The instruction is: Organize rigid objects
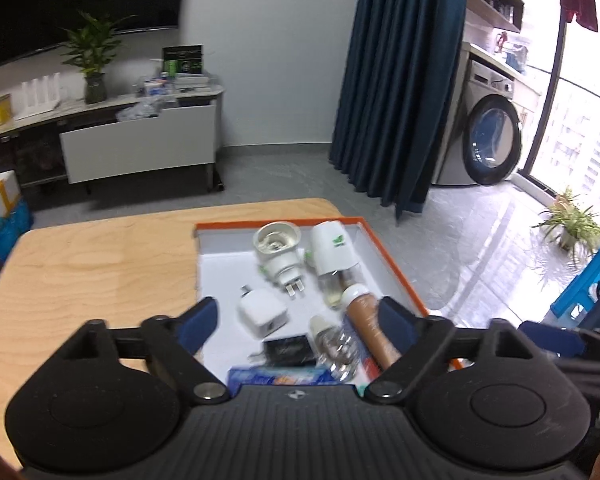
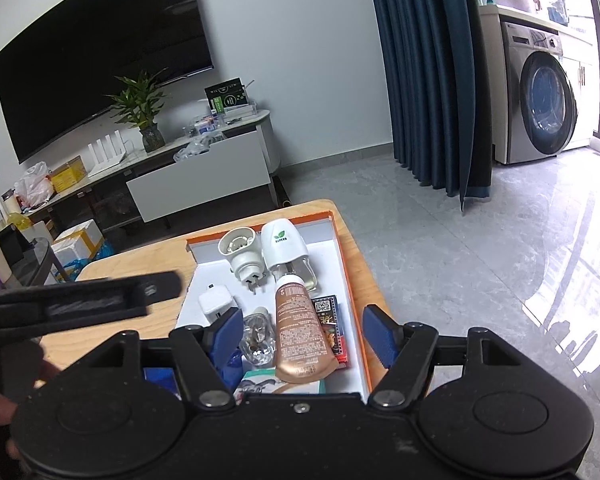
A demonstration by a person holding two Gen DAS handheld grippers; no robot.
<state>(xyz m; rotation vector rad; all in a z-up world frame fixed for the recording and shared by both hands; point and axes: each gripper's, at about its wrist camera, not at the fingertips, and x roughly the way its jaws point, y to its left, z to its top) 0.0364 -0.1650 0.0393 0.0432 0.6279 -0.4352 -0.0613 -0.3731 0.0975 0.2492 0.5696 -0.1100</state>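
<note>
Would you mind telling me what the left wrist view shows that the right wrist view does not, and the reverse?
Only the left wrist view: a black adapter near the box's front, and a potted plant on the floor by the window.

Only the right wrist view: a dark patterned packet beside the tube, and the left hand-held gripper from the side.

Both: the orange-edged box on the wooden table, white plug, brown tube, washing machine.

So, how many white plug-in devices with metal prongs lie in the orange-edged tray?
1 for certain: the round white plug near the tray's far end, prongs toward the camera. The square white charger beside it shows no clear prongs. Others may be hidden behind the tongs.
</note>
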